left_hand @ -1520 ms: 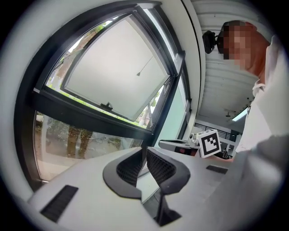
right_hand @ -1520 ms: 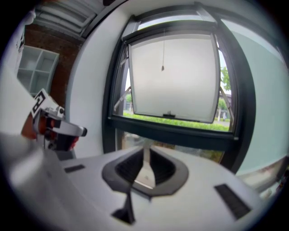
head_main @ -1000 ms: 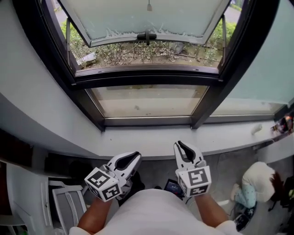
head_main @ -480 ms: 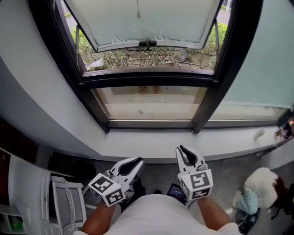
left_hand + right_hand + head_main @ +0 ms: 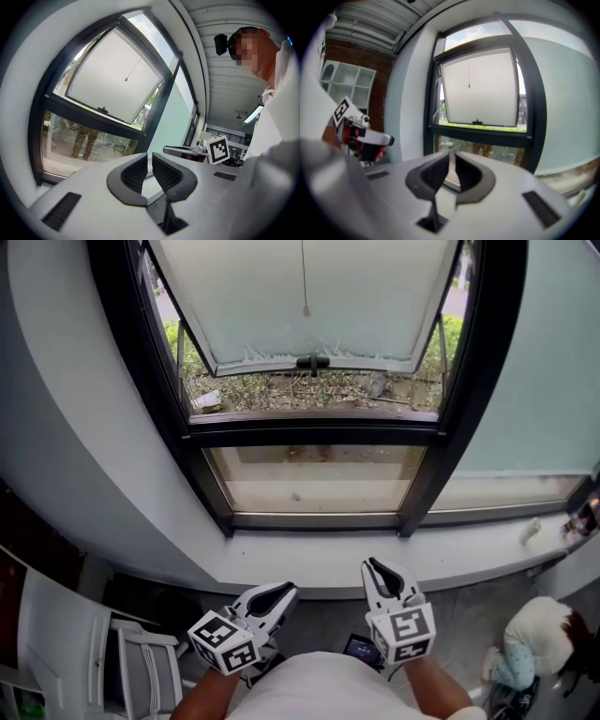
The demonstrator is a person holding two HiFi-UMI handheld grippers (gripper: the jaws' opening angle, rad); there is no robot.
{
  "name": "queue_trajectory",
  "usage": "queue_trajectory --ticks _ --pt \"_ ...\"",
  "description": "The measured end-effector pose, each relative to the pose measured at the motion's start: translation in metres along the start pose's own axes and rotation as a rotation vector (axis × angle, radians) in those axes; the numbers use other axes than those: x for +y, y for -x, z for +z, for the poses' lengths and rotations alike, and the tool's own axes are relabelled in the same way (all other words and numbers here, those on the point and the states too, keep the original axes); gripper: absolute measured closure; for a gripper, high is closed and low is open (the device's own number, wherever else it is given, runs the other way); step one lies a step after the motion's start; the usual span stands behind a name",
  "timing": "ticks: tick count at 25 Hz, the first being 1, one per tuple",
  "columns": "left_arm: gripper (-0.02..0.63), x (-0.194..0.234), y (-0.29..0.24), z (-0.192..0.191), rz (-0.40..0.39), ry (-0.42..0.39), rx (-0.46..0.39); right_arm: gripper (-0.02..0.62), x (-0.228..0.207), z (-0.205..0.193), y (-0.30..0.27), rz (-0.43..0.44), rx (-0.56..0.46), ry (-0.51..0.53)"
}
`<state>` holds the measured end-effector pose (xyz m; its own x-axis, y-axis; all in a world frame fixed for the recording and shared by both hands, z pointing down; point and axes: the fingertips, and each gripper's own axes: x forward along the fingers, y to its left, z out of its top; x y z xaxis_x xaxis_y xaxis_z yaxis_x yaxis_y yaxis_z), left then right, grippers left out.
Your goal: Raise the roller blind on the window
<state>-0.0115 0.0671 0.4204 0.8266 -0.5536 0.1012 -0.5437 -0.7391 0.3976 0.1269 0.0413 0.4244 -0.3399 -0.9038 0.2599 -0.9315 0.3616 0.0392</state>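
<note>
A black-framed window is seen from steeply above, set in a pale grey wall over a smooth white sill. Its upper sash, glazed in frosted white, is tilted outward, and shrubs and bare ground are shown beneath it. A clear fixed pane is set below, and a broad frosted pane lies to the right. The roller blind's thin pull cord is hung down the middle of the upper opening and ends in a small weight, high above and well apart from both tools. The blind's cloth cannot be made out in any view. The left gripper and the right gripper are held low, just short of the sill's near edge and side by side. In each gripper view the ribbed pads are kept narrow, with only a slim gap between them and nothing caught in it. A white slatted chair is placed on the dark floor at the left, and a pale soft bundle at the right. White shelving against a brick wall is caught in the right gripper view.
</note>
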Motion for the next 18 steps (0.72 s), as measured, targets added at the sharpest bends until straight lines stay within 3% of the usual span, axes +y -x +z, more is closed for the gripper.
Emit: queue_trajectory --ticks 18 --pt "0.554 0.018 0.049 0.002 -0.049 0.002 0.050 0.551 0.055 -0.001 0.002 -0.039 0.032 -0.035"
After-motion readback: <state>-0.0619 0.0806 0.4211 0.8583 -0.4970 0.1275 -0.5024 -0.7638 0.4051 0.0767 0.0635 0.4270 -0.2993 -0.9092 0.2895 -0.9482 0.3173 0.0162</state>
